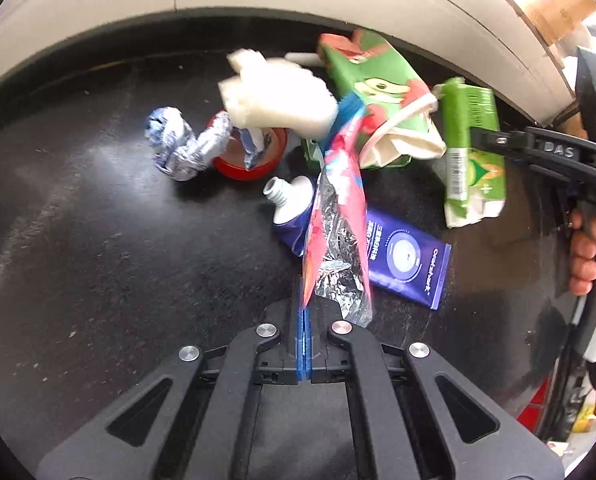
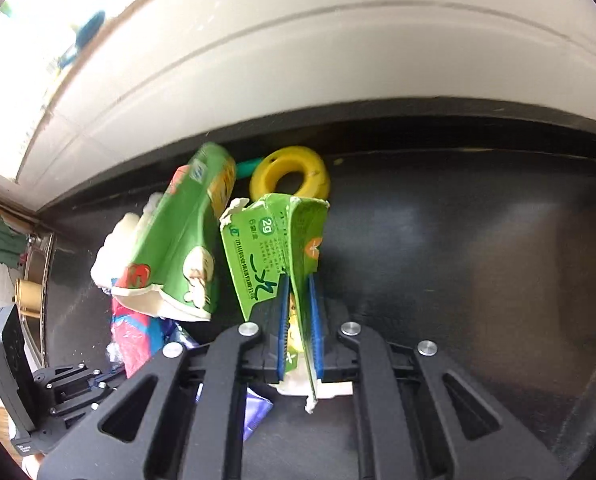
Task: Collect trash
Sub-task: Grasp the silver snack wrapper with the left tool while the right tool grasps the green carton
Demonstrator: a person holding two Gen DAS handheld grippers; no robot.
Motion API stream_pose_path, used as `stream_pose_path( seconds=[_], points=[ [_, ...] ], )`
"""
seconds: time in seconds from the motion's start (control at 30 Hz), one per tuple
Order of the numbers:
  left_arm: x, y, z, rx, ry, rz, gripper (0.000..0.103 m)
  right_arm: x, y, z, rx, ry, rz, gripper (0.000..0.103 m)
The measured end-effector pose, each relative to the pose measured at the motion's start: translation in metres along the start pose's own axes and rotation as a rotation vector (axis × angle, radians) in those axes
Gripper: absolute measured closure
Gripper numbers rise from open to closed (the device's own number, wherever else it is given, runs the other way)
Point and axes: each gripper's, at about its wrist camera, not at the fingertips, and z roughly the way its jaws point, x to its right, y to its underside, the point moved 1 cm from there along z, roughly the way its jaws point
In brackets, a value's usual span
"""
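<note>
In the left wrist view my left gripper (image 1: 303, 314) is shut, its blue pads pinching the near edge of a red and silver foil snack wrapper (image 1: 339, 216) that stretches away over the pile. My right gripper (image 2: 297, 284) is shut on a torn green carton (image 2: 258, 240); the carton stands up between its blue pads. From the left wrist view that carton (image 1: 471, 160) is at the right of the pile with the right gripper (image 1: 479, 136) clamped on its side. A person's hand (image 1: 585, 256) holds the right gripper's handle.
On the black tabletop (image 1: 98, 260) lie a white foam chunk (image 1: 278, 96), crumpled blue-silver foil (image 1: 174, 148), a red ring (image 1: 226, 168), a blue toothpaste tube (image 1: 405, 256) and a green cartoon paper cup (image 1: 377, 88). A yellow ring (image 2: 290, 176) sits by the white wall (image 2: 337, 60).
</note>
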Motion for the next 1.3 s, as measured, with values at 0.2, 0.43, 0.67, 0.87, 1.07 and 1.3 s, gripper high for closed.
stream_pose_path(
  seconds=[0.2,0.43,0.67,0.87,1.07,1.3],
  points=[
    [0.017,0.023,-0.03,0.043,-0.033,-0.002,0.103,0.023,0.014,-0.033,0.06,0.029,0.026,0.093],
    [0.049,0.059,-0.056,0.066,-0.066,-0.003,0.103,0.033,0.019,-0.048,0.1,0.06,0.023,0.093],
    [0.021,0.072,-0.083,0.093,-0.068,-0.055,0.103,0.031,0.023,-0.069,0.12,0.059,-0.035,0.093],
    [-0.015,0.101,-0.104,0.148,-0.091,-0.186,0.103,-0.023,0.011,-0.076,0.123,0.007,-0.163,0.093],
    [-0.058,0.141,-0.145,0.215,-0.123,-0.344,0.103,-0.135,0.009,-0.065,0.099,-0.098,-0.379,0.093],
    [-0.094,0.187,-0.162,0.248,-0.142,-0.473,0.103,-0.255,0.05,-0.049,0.042,-0.216,-0.607,0.093]
  ],
)
